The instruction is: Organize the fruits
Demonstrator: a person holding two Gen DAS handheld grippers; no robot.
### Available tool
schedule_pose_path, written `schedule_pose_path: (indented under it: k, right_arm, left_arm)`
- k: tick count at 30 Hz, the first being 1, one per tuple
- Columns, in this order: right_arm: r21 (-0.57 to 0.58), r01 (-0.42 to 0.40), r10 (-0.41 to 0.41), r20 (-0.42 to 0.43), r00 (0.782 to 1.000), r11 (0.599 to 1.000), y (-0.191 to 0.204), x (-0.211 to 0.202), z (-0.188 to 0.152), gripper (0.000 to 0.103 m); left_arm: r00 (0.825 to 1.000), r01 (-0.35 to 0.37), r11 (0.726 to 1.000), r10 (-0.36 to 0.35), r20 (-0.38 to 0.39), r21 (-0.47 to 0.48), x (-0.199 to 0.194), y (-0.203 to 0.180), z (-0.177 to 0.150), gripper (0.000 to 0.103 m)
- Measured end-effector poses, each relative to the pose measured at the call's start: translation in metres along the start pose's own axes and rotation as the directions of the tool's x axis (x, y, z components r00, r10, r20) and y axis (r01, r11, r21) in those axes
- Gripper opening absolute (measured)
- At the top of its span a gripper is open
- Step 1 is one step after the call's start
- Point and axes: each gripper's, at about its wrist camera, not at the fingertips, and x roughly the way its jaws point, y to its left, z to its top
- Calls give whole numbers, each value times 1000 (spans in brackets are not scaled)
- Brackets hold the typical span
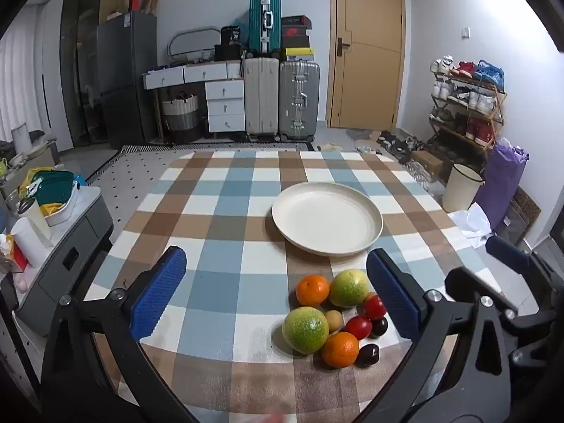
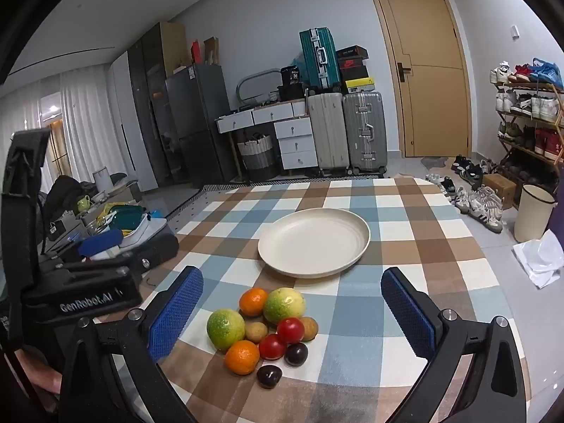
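I see a checked-cloth surface (image 1: 225, 211) with a cream plate (image 1: 327, 218) lying empty beyond the fruit pile; nothing stands between plate and fruit; the cloth around them is bare. Behind, against the far wall: suitcases (image 1: 282, 98), a white drawer unit (image 1: 225, 105), a dark fridge (image 1: 127, 77), a tan door (image 1: 366, 46); a shoe rack (image 1: 465, 105) to the right with a cream bin (image 1: 461, 187) near it on the floor; a cluttered grey side stand (image 1: 63, 243) off the surface's left edge.

My left hand-held gripper (image 1: 276, 289) has its jaws wide, nothing between the blue pads; its right pad sits just beside the pile from this view. My right hand-held gripper (image 2: 292, 313) is also wide and holds nothing; the pile lies between its pads in the right wrist view, apart from both. In that view the left unit's black body shows at the left edge.

Fruit sits in one tight cluster near the surface's near edge, short of the plate: two oranges (image 2: 253, 301) (image 2: 242, 356), two green-yellow round fruits (image 2: 284, 305) (image 2: 225, 329), two red tomatoes (image 2: 290, 330) (image 2: 272, 347), two small tan fruits (image 2: 256, 331) (image 2: 309, 328), two dark plum-like fruits (image 2: 296, 354) (image 2: 269, 375); most touch a neighbour; the nearest dark one lies at the front edge of the pile.
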Motion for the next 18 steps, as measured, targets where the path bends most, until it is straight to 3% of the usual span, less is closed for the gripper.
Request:
schedule_pose_path:
  k: [5,8,18]
  right_arm:
    - [-4,-1,1,10,1000,1000,0,-1,0,103]
    - [-4,-1,1,9,1000,1000,0,-1,0,103]
    - [-4,1,-1,11,1000,1000,4,2,0,103]
  left_arm:
    - [1000,3,1000,-3,17,3,-9,0,-6,102]
    - [999,8,1000,-8,-34,9,0,-1,3,102]
    - [1000,20,1000,-20,-22,3,2,2,-3,102]
